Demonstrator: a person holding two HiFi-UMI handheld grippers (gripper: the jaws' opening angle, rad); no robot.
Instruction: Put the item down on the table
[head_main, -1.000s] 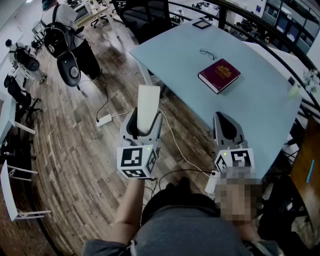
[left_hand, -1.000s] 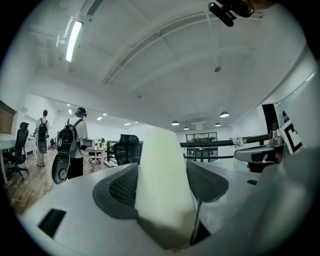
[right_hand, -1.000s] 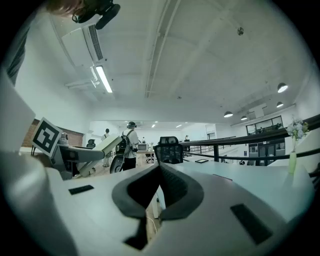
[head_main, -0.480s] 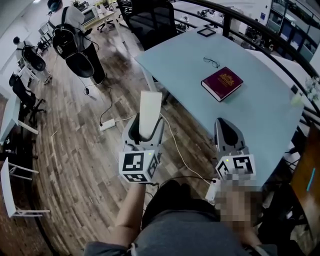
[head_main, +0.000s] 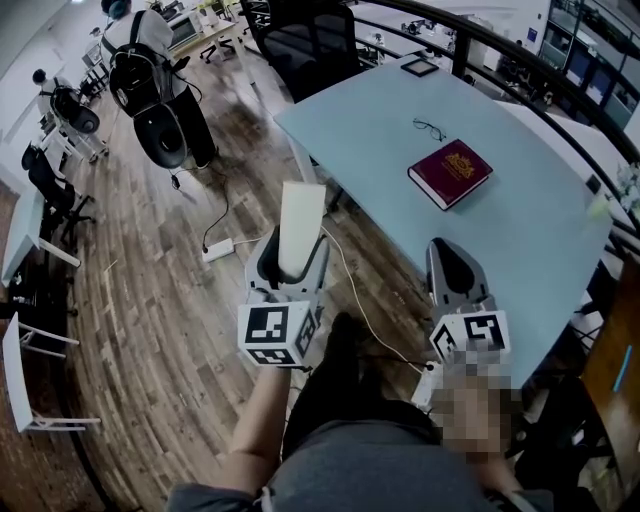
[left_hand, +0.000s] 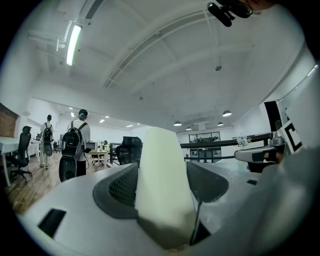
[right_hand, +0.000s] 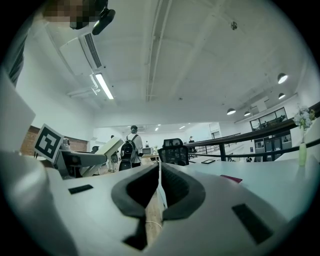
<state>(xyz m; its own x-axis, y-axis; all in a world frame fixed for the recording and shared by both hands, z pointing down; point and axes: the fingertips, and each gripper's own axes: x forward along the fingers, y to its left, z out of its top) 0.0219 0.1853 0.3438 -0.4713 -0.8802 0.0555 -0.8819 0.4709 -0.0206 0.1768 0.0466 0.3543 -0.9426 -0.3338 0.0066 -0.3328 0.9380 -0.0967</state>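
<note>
Clamped upright in the left gripper (head_main: 288, 262): a white block (head_main: 300, 225), a tall slab with a smooth matte surface, flat faces and a softly rounded top (foam or plastic, hard to say which). Seen in the left gripper view as a pale wedge (left_hand: 162, 185) filling the gap, with a dark ribbed pad pressed to each side. Jaws parted only by the block's width. Held in the air over the wood-plank floor (head_main: 150, 300), off the desk's near edge and not resting on anything.

At 3 o'clock of it, the right gripper (head_main: 450, 262): jaws squeezed together, only a hairline slit between the black pads, nothing gripped (right_hand: 159, 187).

On the pale blue-green desk (head_main: 380, 120), glossy and flat: a maroon hardback book (head_main: 450, 172) with a gold emblem, at 2 o'clock of the block and well apart from it. At 11 o'clock of the book, thin wire-rimmed glasses (head_main: 429, 128).
</note>
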